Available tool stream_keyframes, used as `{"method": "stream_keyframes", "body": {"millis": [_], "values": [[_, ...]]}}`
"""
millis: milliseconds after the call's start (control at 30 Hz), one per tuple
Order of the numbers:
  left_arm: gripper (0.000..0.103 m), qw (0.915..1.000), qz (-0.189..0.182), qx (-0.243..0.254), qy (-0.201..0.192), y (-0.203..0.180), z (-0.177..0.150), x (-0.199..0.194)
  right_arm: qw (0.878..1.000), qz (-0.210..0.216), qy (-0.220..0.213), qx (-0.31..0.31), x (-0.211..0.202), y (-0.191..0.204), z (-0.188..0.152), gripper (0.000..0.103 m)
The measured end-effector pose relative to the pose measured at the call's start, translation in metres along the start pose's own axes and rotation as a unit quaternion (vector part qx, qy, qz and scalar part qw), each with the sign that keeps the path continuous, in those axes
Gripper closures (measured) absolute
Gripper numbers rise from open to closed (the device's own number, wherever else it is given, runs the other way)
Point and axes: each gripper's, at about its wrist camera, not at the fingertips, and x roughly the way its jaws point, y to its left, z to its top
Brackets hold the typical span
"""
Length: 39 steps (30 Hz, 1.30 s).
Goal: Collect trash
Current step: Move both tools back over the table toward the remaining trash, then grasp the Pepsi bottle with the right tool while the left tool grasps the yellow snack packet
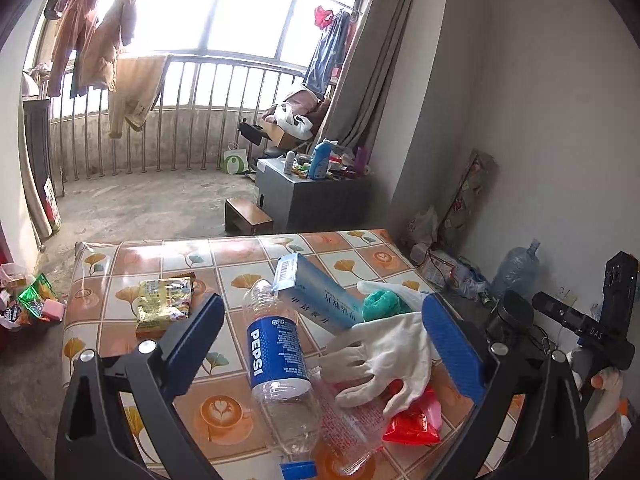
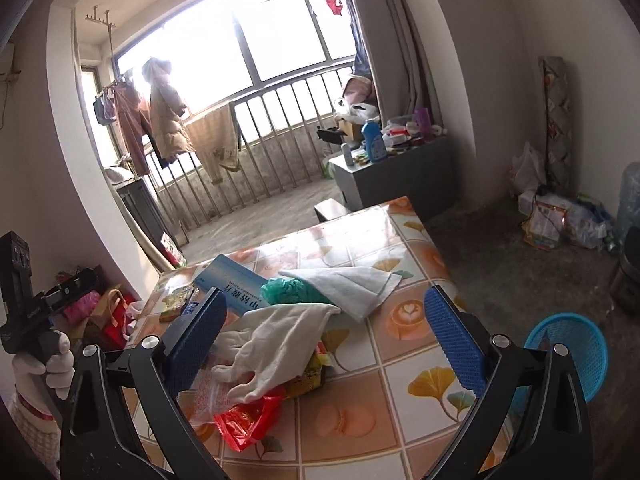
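Trash lies on a table with a tile-patterned cover (image 1: pixel 168 260). An empty Pepsi bottle (image 1: pixel 276 352) lies between the fingers of my open left gripper (image 1: pixel 326 344), which hovers above it. Beside it are a white glove (image 1: pixel 384 356), a blue box (image 1: pixel 316 292), a green crumpled bag (image 1: pixel 380 304), a red wrapper (image 1: pixel 416 420), a clear wrapper (image 1: pixel 352 416) and a yellow snack packet (image 1: pixel 164 304). My right gripper (image 2: pixel 326 334) is open over the same white glove (image 2: pixel 276 344), red wrapper (image 2: pixel 248 416), green bag (image 2: pixel 292 292) and a white cloth (image 2: pixel 352 284).
A blue plastic basket (image 2: pixel 572 348) stands on the floor right of the table (image 2: pixel 400 380). More litter (image 1: pixel 28 300) lies on the floor at the left. A grey cabinet (image 1: pixel 296 196) and a small stool (image 1: pixel 248 216) sit beyond the table. A gloved hand (image 2: pixel 52 360) holds the other gripper.
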Motion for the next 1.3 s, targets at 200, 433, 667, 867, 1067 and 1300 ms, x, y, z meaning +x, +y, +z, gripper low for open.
{"method": "stream_keyframes", "body": {"millis": [200,433,667,867,1067,1300], "values": [[0.012,0.9987,0.007,-0.022,0.045,0.016,-0.019,0.029,0.999,0.017,0.049,0.009,0.024,0.012,-0.005,0.018],[0.018,0.9932,0.027,-0.049,0.102,0.031,-0.029,0.070,0.994,0.028,0.100,0.020,0.054,0.019,-0.011,0.034],[0.022,0.9905,0.072,-0.075,0.090,0.064,-0.030,0.070,0.985,0.102,0.136,0.010,0.073,0.064,-0.007,0.040],[0.025,0.9842,0.127,-0.091,0.084,0.113,-0.020,0.073,0.971,0.140,0.192,-0.016,0.116,0.129,-0.017,0.039],[0.028,0.9821,0.138,-0.052,0.117,0.145,-0.010,0.114,0.963,0.129,0.235,-0.024,0.148,0.163,-0.029,0.037],[0.036,0.9754,0.163,-0.015,0.148,0.166,-0.019,0.163,0.957,0.101,0.269,-0.031,0.171,0.175,-0.032,0.034]]}}
